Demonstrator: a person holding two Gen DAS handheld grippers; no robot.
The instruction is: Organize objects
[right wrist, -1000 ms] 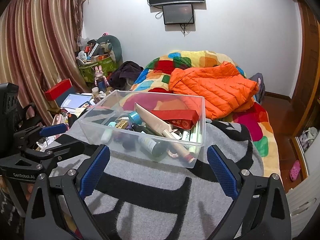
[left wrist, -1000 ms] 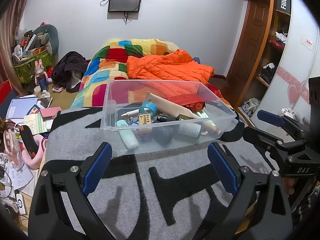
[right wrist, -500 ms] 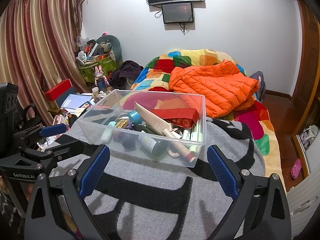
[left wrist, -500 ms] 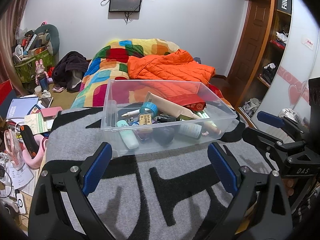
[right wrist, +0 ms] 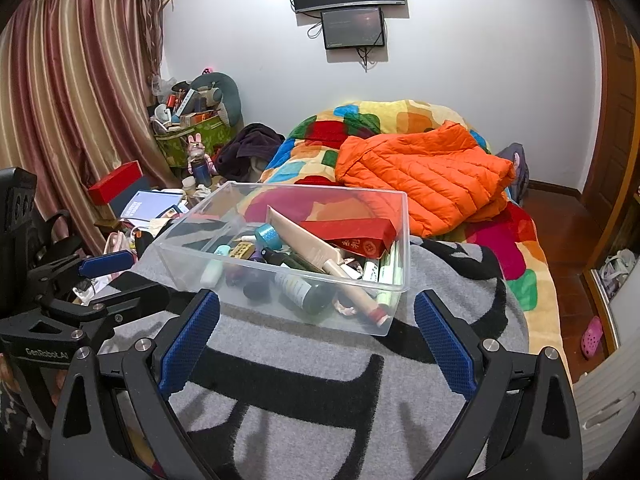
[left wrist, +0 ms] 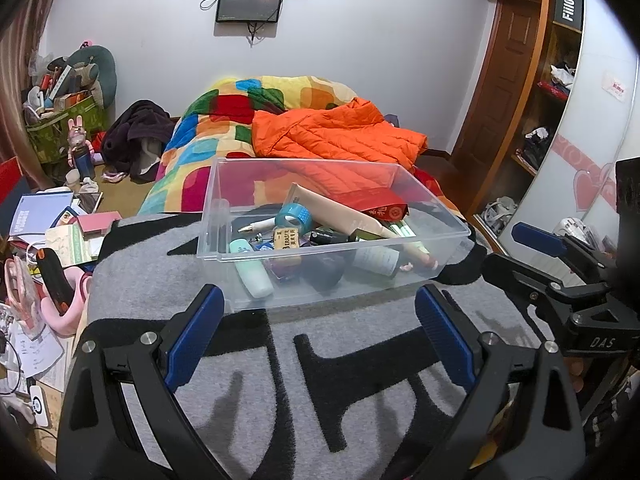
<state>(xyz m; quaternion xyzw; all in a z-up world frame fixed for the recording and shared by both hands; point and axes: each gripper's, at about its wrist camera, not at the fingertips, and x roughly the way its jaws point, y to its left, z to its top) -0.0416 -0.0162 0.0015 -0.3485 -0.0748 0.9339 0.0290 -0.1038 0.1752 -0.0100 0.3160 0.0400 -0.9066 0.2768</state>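
A clear plastic bin point(left wrist: 224, 216) point(right wrist: 402, 240) stands on a grey and black blanket point(left wrist: 280, 360) point(right wrist: 300, 380). Inside lie several small items: a blue tape roll point(left wrist: 294, 216) point(right wrist: 269, 236), a long beige tube point(left wrist: 340, 210) point(right wrist: 308, 244), a red box point(left wrist: 378, 204) point(right wrist: 356, 236), a mint tube point(left wrist: 250, 266), a dark bottle point(right wrist: 302, 290). My left gripper point(left wrist: 316, 332) is open and empty, just in front of the bin. My right gripper point(right wrist: 316, 330) is open and empty, also in front of the bin. Each gripper shows at the edge of the other's view.
An orange jacket point(left wrist: 336, 132) point(right wrist: 420, 168) lies on a colourful quilt point(left wrist: 224, 120) behind the bin. Books and clutter point(left wrist: 48, 232) crowd the left side. A wardrobe point(left wrist: 540, 100) stands at the right, curtains point(right wrist: 60, 100) at the left.
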